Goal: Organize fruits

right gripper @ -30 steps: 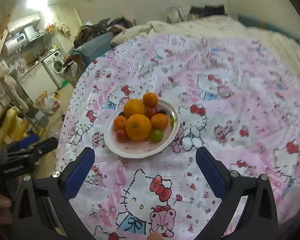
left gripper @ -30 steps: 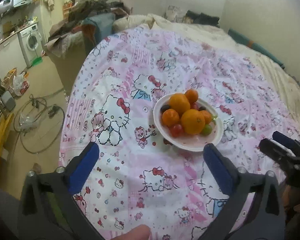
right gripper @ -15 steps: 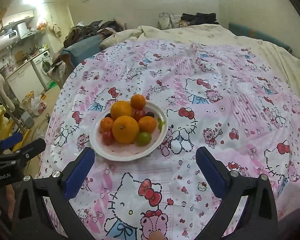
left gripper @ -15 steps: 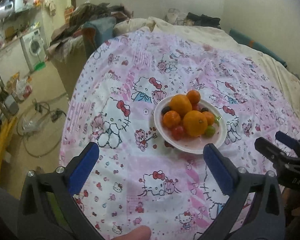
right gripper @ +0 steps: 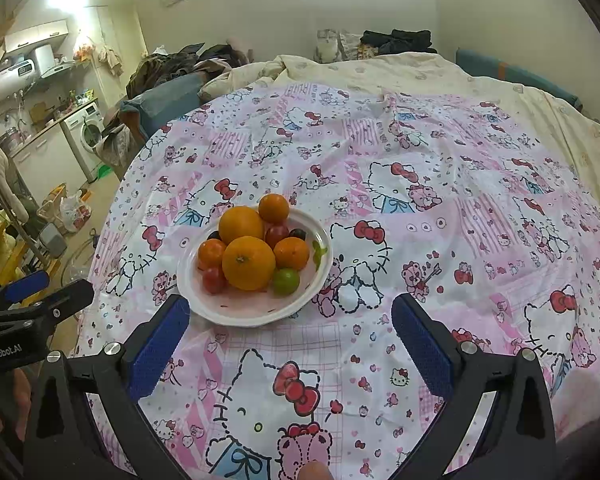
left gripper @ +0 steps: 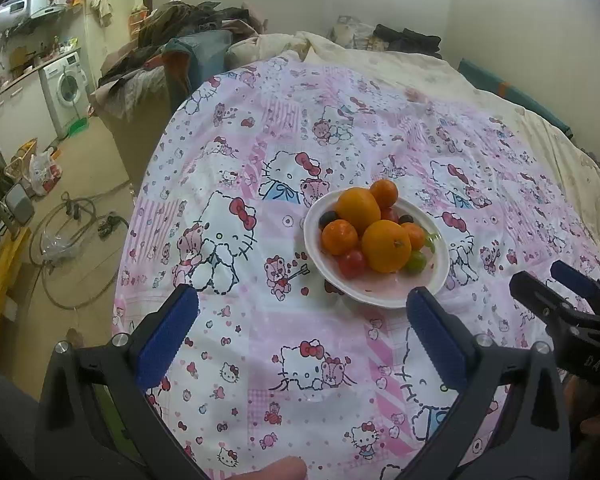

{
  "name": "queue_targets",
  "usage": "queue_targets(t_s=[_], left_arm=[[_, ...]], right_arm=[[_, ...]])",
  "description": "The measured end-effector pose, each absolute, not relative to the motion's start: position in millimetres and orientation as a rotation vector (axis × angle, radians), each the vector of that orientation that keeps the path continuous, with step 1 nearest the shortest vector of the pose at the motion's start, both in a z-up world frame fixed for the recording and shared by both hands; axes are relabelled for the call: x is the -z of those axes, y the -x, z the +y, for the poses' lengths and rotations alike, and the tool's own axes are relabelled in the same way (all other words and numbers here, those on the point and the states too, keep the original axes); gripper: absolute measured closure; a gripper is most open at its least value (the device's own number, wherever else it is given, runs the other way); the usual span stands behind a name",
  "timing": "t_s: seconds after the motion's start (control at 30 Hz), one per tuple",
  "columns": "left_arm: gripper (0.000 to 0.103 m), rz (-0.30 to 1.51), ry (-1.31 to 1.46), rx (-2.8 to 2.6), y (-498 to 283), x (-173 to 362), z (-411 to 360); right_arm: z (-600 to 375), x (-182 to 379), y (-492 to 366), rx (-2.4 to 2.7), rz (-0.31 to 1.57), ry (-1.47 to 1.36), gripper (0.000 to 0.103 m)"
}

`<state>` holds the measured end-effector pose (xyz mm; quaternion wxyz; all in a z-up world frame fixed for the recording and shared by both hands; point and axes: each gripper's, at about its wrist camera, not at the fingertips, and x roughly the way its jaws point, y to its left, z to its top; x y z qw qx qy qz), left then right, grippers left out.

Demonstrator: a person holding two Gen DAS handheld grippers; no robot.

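Plate (right gripper: 220,312) amid bare bedspread (right gripper: 440,184)

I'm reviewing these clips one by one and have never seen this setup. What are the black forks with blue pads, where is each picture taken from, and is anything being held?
There is no robot arm. A person holds a two-finger gripper in each hand, and each gripper carries a fisheye camera that looks forward along its fingers. So the black forks with blue pads are the left gripper in its own view and the right gripper in its own view. Each also shows at the edge of the other's picture. Both are open and hold nothing. They hover over a bed with a pink cartoon-cat sheet. On it sits a white plate piled with fruit: large oranges, smaller mandarins, red cherry tomatoes, a green fruit and some dark round ones.
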<state>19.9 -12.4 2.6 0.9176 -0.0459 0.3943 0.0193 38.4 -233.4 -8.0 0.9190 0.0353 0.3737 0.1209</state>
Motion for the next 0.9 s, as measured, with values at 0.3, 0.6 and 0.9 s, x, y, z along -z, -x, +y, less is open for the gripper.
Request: queue_targets(t_s=[0.3,0.6,0.9], left_arm=[[0.000,0.815,0.094,-0.039,-19.3,-2.4,-12.0],[0.000,0.816,0.098,-0.034,-20.4,-1.9,-11.4],[0.000,0.817,0.097,-0.032,-21.3,-1.6,-11.8]], right_arm=[[-235.6,5.8,-37.9,-0.239,0.758,-0.072,0.000],[-236.3,4.8,-37.9,-0.237,0.755,-0.067,0.000],[-235.8,5.4,-38.8,-0.238,0.755,-0.069,0.000]])
